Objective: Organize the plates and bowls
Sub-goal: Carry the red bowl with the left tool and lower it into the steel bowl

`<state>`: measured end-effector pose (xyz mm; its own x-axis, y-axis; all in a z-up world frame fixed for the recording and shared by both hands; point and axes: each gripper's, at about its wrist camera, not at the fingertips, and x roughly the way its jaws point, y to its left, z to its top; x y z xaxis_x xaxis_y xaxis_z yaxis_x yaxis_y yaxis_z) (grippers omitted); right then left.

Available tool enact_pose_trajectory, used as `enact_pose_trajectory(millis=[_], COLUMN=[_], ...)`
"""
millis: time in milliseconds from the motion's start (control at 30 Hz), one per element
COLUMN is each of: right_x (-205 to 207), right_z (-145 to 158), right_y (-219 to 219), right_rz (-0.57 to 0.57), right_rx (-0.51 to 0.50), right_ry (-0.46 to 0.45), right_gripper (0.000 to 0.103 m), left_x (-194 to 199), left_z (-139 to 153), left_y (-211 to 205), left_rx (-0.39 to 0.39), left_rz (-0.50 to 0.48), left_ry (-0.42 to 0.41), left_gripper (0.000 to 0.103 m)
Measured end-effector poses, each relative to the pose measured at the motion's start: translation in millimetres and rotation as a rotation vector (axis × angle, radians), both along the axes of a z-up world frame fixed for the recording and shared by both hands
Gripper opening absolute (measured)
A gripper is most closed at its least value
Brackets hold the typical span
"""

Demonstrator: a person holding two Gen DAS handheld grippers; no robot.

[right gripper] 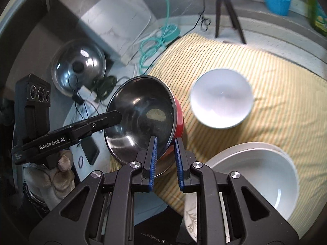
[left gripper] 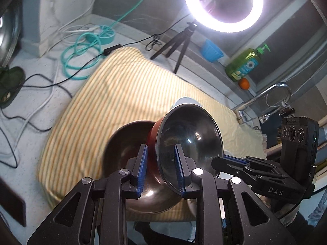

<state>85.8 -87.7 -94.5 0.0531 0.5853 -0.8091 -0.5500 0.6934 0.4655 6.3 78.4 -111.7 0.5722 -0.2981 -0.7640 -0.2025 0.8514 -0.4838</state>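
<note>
A red bowl with a steel inside [left gripper: 190, 134] is held tilted above the striped cloth; both grippers pinch its rim. My left gripper [left gripper: 160, 157] is shut on its near rim. My right gripper [right gripper: 165, 149] is shut on the same bowl [right gripper: 143, 118] at the opposite rim and shows in the left wrist view [left gripper: 235, 163]. A dark steel bowl [left gripper: 126, 143] sits on the cloth right under it. A small white bowl [right gripper: 221, 98] and a stack of white deep plates [right gripper: 255, 179] rest on the cloth to the right.
The yellow striped cloth [left gripper: 126, 85] covers the counter. Cables [left gripper: 81, 57], a tripod with ring light [left gripper: 222, 4], a blue cup [left gripper: 211, 51], a green soap bottle [left gripper: 245, 63], an orange [left gripper: 244, 83] and a tap [left gripper: 269, 96] line the back. A steel lid [right gripper: 78, 67] lies left.
</note>
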Motion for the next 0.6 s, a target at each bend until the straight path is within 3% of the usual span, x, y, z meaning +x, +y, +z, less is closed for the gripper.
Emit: enact_pose_trajectory(millis=[200,600], right_x=[-4.4,-5.9], right_z=[-20.4,-39.8], right_y=[20.7,40.7], right_rz=[0.028,0.051], right_rx=[-0.048,-0.13], right_ry=[0.02,0.017], right_gripper=[0.018,0.018], left_x=[-12.2,-11.4], left_z=[-20.0,-35.4], left_y=[10.1,12.0], left_rx=[-0.004,0.061], left_rz=[0.009,-0.018], left_ry=[0.047,0.092], left_gripper=[0.023,0.023])
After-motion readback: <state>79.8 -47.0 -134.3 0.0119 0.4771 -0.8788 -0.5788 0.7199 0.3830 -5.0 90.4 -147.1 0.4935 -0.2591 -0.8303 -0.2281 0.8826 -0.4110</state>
